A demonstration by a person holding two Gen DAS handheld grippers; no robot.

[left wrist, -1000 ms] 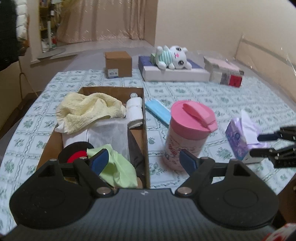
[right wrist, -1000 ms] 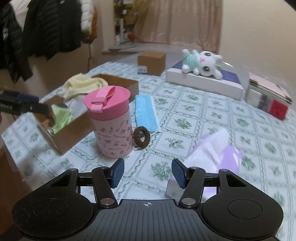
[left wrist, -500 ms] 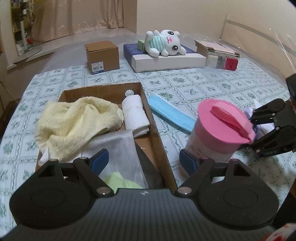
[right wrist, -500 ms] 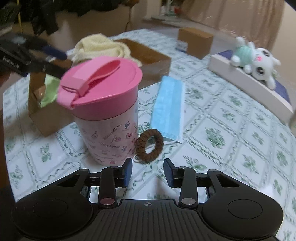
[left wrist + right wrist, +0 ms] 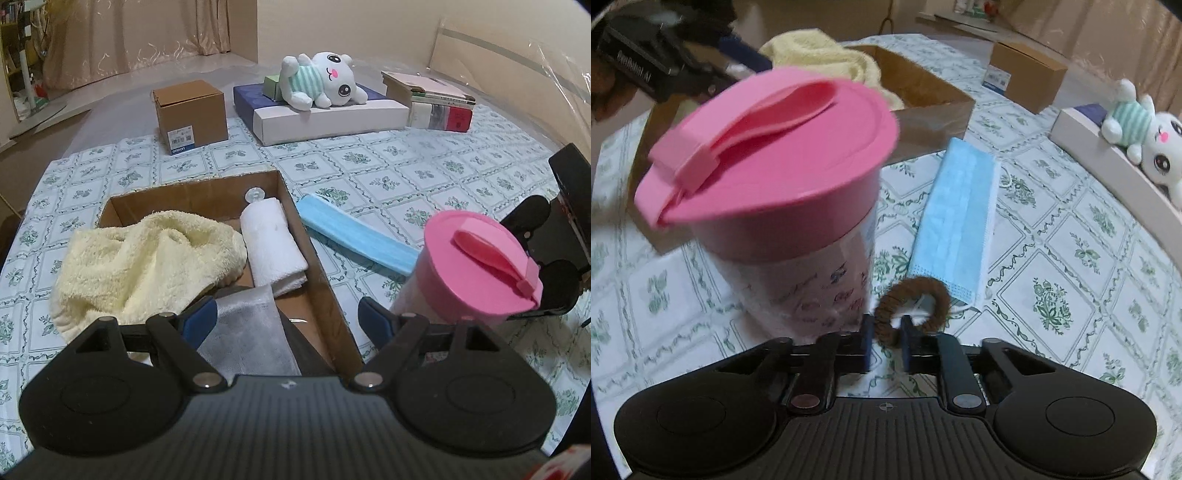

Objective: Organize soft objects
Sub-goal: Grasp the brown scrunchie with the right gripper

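Right hand-held gripper, lower centre: fingers clamped on brown fabric hair-tie ring. Left hand-held gripper: fingers apart, holding nothing.

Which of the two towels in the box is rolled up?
The white towel, a neat roll along the box's right wall; the yellow towel beside it lies crumpled.

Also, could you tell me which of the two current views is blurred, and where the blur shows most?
Right wrist view: motion blur smears the pink lid and the left tongs' body at top left; the brown hair tie at the right tongs reads fairly sharp. Left wrist view: sharp throughout, with fisheye bending at the edges and glare on the plastic sheet.
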